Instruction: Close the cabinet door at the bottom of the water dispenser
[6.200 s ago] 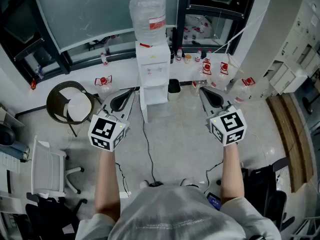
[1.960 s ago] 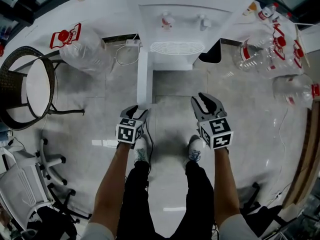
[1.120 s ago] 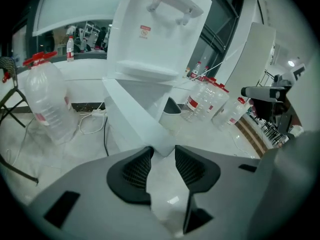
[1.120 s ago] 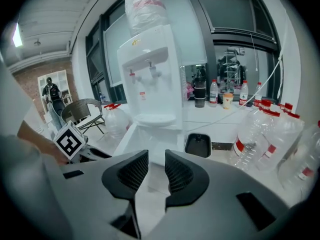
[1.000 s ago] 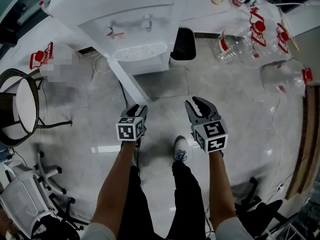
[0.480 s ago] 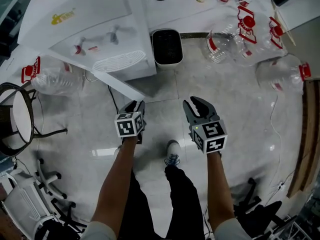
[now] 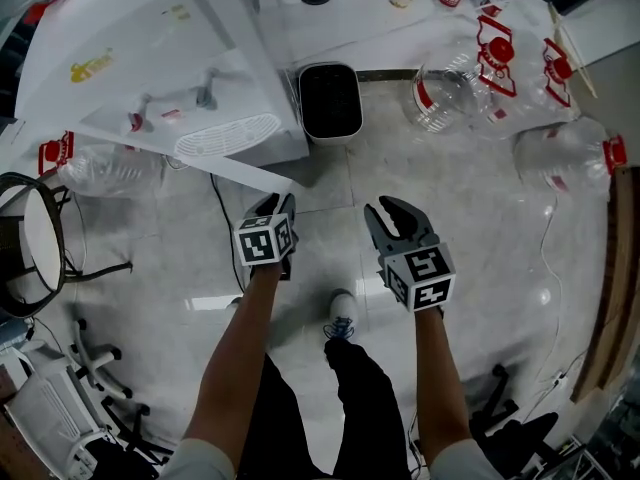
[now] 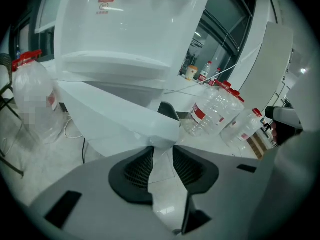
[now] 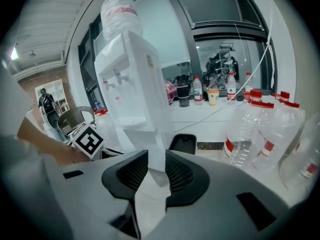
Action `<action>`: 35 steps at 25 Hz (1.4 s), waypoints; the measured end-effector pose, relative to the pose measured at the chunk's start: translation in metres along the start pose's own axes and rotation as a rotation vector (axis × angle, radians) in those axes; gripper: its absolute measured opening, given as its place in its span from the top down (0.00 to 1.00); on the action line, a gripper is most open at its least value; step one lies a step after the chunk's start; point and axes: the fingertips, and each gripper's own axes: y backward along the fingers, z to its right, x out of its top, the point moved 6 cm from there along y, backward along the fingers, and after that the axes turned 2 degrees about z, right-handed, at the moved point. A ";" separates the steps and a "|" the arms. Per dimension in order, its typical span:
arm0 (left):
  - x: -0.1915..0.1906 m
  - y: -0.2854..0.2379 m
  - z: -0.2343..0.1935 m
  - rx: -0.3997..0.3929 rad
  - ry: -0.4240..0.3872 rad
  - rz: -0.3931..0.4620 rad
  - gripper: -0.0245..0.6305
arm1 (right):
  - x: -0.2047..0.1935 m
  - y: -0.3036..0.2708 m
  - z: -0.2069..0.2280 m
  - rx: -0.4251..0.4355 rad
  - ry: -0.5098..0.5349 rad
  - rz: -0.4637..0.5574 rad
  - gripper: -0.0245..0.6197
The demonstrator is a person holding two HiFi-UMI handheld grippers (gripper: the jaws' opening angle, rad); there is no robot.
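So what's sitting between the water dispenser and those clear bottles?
A black bin on the floor, between water dispenser and clear bottles, seen in the head view.

cabinet door [image 7: 240, 171] stands open, slanting out over the floor [image 7: 330, 230]; cable [image 7: 217, 218] trails below. black bin [image 7: 330, 100] just beside dispenser [image 7: 200, 78]. bottles [image 7: 450, 88] crowd right; middle floor bare.

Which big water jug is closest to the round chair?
The jug left of the water dispenser; the others lie right of the black bin.
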 end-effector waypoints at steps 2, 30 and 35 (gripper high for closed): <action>0.004 -0.007 0.000 0.009 0.000 0.005 0.75 | 0.001 -0.005 0.005 0.004 0.002 -0.001 0.75; 0.077 -0.092 0.003 0.119 -0.064 0.128 0.75 | -0.016 -0.029 0.058 0.000 -0.004 -0.008 0.75; 0.083 -0.090 0.003 0.109 -0.092 0.139 0.75 | -0.012 -0.016 0.061 -0.025 0.000 -0.010 0.75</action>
